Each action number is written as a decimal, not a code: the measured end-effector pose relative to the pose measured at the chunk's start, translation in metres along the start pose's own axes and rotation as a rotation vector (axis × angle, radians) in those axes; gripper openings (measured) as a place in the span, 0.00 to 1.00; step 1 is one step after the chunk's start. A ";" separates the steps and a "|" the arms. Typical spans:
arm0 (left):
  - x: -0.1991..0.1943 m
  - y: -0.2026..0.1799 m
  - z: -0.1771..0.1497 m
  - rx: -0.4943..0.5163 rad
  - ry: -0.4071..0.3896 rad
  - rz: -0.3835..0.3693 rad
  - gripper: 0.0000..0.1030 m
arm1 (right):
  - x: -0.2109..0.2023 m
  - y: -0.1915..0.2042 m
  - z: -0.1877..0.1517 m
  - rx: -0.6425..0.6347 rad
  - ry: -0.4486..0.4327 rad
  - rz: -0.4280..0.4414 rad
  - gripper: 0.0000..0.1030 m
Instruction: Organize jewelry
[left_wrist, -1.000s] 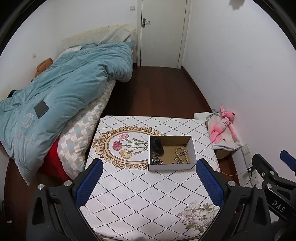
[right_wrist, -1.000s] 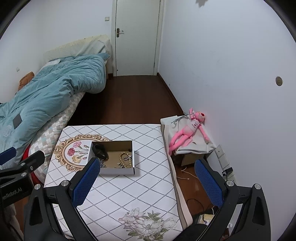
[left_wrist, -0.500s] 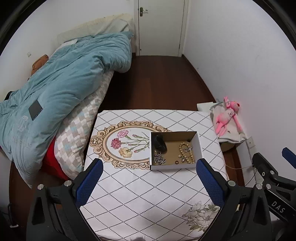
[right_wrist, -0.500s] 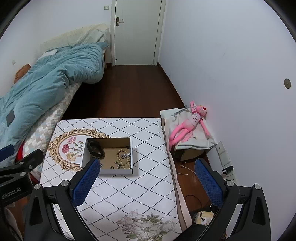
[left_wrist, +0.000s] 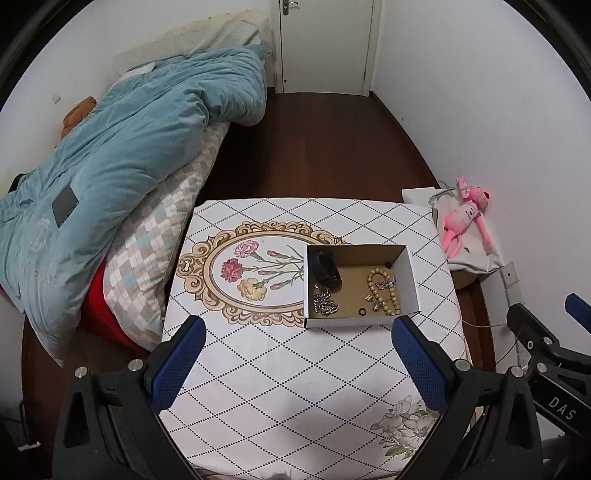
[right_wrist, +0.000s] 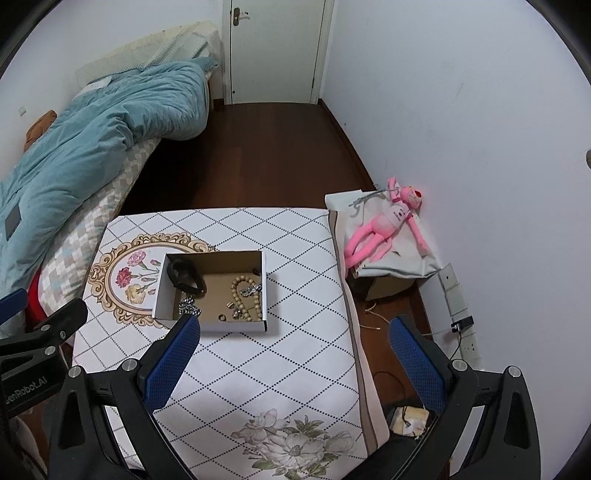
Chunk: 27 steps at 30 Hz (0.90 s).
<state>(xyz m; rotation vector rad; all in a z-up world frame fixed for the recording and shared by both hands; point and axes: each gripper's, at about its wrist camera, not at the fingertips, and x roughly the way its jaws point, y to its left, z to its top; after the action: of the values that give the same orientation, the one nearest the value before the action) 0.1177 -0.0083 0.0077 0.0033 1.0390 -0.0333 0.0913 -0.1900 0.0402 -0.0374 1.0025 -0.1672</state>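
An open white cardboard box (left_wrist: 408, 273) (right_wrist: 159, 291) sits on a table covered with a diamond-patterned cloth (left_wrist: 295, 387) (right_wrist: 288, 369). Inside lie a black bracelet (left_wrist: 325, 274) (right_wrist: 184, 277), a tan bead bracelet (left_wrist: 384, 291) (right_wrist: 245, 301), a silver chain (left_wrist: 325, 303) (right_wrist: 189, 307) and small silver pieces. My left gripper (left_wrist: 297, 363) is open and empty, above the table on the near side of the box. My right gripper (right_wrist: 293, 363) is open and empty, near and to the right of the box.
A bed with a teal duvet (left_wrist: 110, 166) (right_wrist: 92, 147) stands left of the table. A pink plush toy (left_wrist: 465, 218) (right_wrist: 384, 229) lies on a white bag on a box by the right wall. A white door (right_wrist: 275, 51) is at the back. Wall sockets (right_wrist: 458, 306) are low right.
Both cameras have tilted down and moved nearer the table, so the box sits lower and larger in view. Both grippers stay open. Nothing in the box has moved.
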 end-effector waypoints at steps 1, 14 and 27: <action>0.000 0.000 0.000 -0.001 0.000 0.001 1.00 | 0.001 0.000 0.000 0.000 0.001 -0.001 1.00; 0.002 0.000 -0.001 -0.001 0.003 0.005 1.00 | 0.003 0.000 -0.003 -0.006 0.010 -0.007 1.00; 0.002 0.001 -0.002 0.001 0.001 0.015 1.00 | 0.003 -0.001 -0.003 -0.012 0.013 -0.004 1.00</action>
<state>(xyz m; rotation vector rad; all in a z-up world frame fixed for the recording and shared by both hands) 0.1171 -0.0068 0.0047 0.0116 1.0395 -0.0206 0.0902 -0.1912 0.0357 -0.0498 1.0162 -0.1651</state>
